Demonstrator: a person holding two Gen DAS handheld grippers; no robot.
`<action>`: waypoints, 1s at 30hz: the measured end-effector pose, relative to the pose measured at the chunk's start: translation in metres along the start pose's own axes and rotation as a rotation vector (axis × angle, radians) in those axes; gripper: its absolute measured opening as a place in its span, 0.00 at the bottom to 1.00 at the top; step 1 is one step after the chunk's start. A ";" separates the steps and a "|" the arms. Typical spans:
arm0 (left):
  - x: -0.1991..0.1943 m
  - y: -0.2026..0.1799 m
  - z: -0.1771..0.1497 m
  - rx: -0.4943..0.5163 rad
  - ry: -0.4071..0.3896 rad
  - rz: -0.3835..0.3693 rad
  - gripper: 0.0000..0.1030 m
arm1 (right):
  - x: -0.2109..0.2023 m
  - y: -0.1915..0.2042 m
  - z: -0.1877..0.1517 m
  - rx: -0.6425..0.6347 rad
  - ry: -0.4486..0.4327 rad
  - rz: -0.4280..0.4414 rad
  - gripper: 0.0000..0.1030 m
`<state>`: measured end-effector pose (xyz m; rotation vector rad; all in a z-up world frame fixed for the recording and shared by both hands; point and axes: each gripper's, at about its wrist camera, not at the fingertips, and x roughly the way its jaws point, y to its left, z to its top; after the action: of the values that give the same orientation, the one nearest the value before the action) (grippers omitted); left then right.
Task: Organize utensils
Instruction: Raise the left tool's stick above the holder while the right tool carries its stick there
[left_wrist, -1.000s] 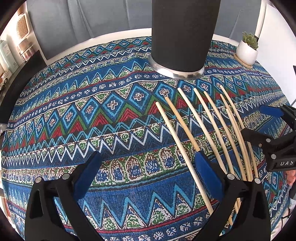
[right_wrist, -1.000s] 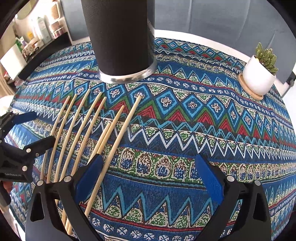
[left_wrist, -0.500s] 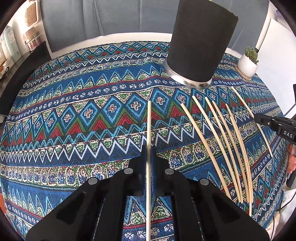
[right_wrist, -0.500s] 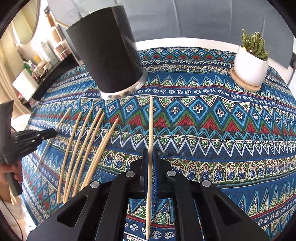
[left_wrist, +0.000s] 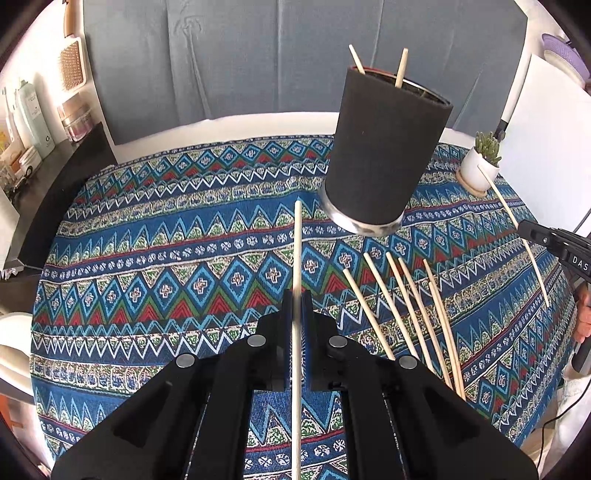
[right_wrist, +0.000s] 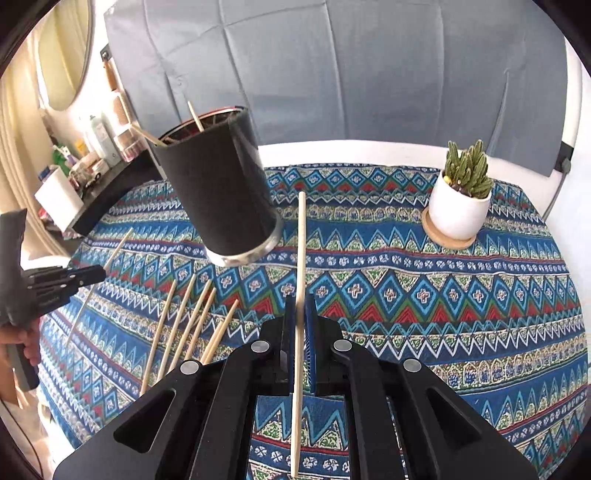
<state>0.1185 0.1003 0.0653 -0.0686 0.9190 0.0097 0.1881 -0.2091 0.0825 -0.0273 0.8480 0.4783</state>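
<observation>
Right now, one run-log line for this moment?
left gripper: shut on chopstick | right gripper: shut on chopstick | holder: two inside

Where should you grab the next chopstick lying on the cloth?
Take the leftmost loose chopstick near its middle, coming from above with the jaws across its thin shaft. It lies flat on the cloth, slightly apart from its neighbours, so there's room on both sides.

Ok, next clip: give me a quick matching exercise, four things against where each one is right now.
Things:
1. left gripper
2. black holder
3. loose chopsticks
4. cactus pot

Places or states:
A. on a round wooden coaster
B. lying on the patterned cloth
C. shut on one chopstick
D. standing upright with two sticks inside

Pairs: 1-C, 2-D, 3-B, 4-A
</observation>
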 end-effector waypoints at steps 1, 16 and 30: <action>-0.004 0.000 0.004 -0.001 -0.008 -0.001 0.05 | -0.004 0.002 0.004 -0.007 -0.010 -0.004 0.05; -0.045 -0.006 0.076 0.022 -0.098 0.019 0.05 | -0.038 0.013 0.065 -0.028 -0.115 0.030 0.05; -0.031 -0.014 0.159 0.092 -0.135 -0.025 0.05 | -0.024 0.020 0.143 -0.044 -0.182 0.081 0.05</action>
<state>0.2267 0.0969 0.1872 0.0059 0.7825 -0.0508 0.2689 -0.1704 0.1987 0.0103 0.6619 0.5667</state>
